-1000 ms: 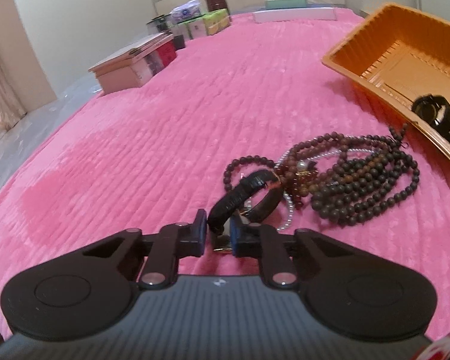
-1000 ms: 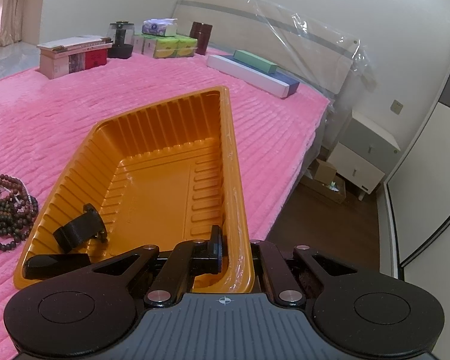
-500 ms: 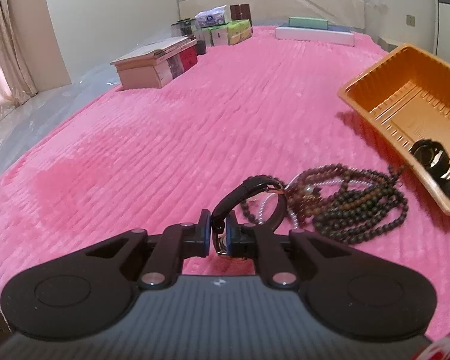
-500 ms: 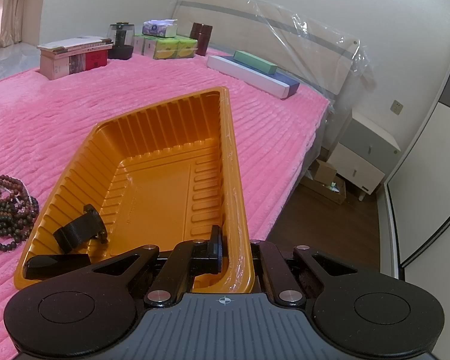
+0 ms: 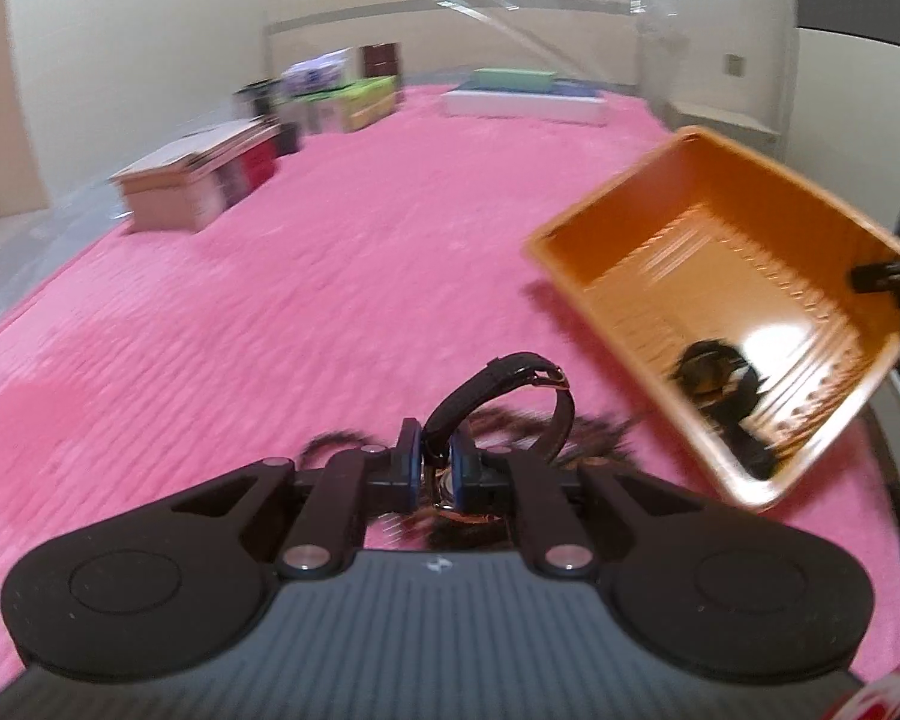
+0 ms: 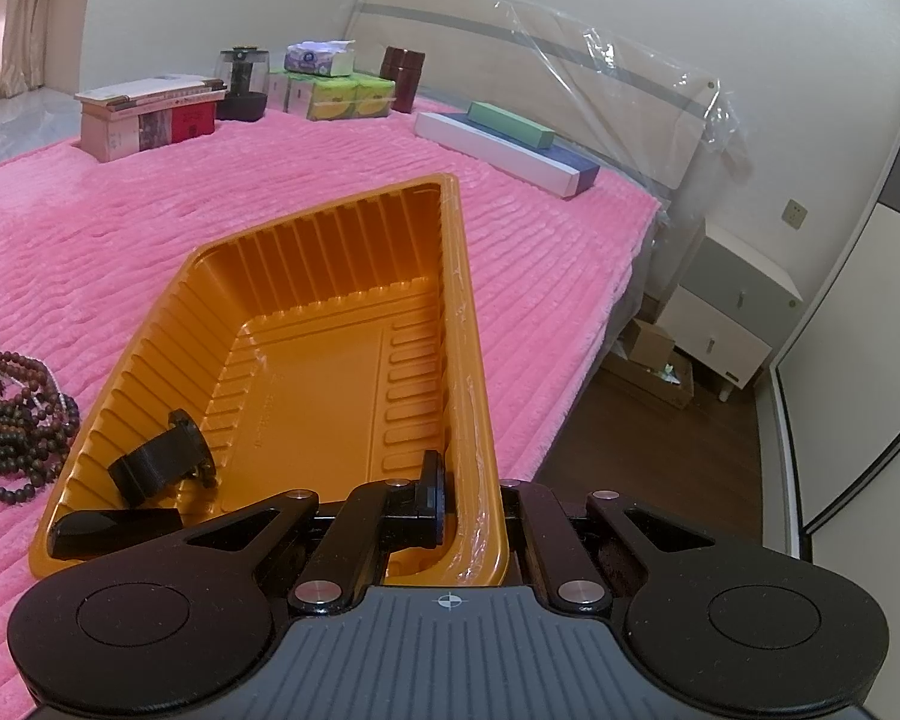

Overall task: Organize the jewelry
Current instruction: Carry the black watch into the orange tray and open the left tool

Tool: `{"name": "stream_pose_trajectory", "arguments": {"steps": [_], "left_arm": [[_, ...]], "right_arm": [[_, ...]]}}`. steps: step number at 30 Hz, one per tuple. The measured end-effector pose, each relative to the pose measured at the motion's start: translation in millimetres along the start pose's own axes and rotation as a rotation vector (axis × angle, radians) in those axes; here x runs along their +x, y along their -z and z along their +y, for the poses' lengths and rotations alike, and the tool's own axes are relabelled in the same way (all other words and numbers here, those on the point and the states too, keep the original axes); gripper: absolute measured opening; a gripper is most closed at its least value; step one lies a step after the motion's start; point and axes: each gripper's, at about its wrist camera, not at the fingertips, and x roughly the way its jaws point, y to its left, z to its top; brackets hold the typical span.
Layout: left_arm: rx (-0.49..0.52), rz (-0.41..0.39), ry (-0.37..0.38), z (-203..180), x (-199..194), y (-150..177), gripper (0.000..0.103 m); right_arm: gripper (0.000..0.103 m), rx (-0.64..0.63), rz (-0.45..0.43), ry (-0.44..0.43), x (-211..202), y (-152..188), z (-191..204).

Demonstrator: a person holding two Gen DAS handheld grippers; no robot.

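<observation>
My left gripper (image 5: 435, 468) is shut on a black-strapped watch (image 5: 498, 387) and holds it above the pink bedspread; the strap loops up in front of the fingers. Dark bead strands (image 5: 594, 429) lie blurred just behind it. The orange tray (image 5: 630, 192) sits to the right with a black watch (image 5: 714, 372) inside. My right gripper (image 6: 456, 501) is shut on the near right rim of the orange tray (image 6: 456, 324). The black watch (image 6: 162, 462) lies in the tray's near left corner. Bead strands (image 6: 12, 414) lie left of the tray.
Books (image 6: 144, 114), tissue and drink boxes (image 6: 330, 90) and a dark jar (image 6: 243, 84) stand along the bed's far side. Long flat boxes (image 6: 510, 144) lie by the headboard. The bed edge drops to a wooden floor and a nightstand (image 6: 732, 312) at the right.
My left gripper closed on the black-strapped watch, lifted it off the bead pile and swung toward the tray. My right gripper has kept its hold on the tray rim.
</observation>
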Motion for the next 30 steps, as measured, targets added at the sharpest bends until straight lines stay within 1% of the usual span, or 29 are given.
{"name": "stream_pose_trajectory", "arguments": {"steps": [9,16,24,30], "left_arm": [[0.083,-0.026,0.158,-61,12,-20,0.008],[0.125,-0.029,0.259,-95,24,-27,0.008],[0.150,-0.015,0.331,-118,35,-29,0.008],[0.155,-0.002,0.354,-127,41,-27,0.008]], "right_arm": [[0.005,0.004,-0.003,-0.002,-2,-1,0],[0.005,0.009,-0.003,-0.007,-1,-1,-1],[0.005,0.012,-0.003,-0.009,-1,-1,-1],[0.005,0.013,-0.003,-0.011,-1,-1,-1]]}}
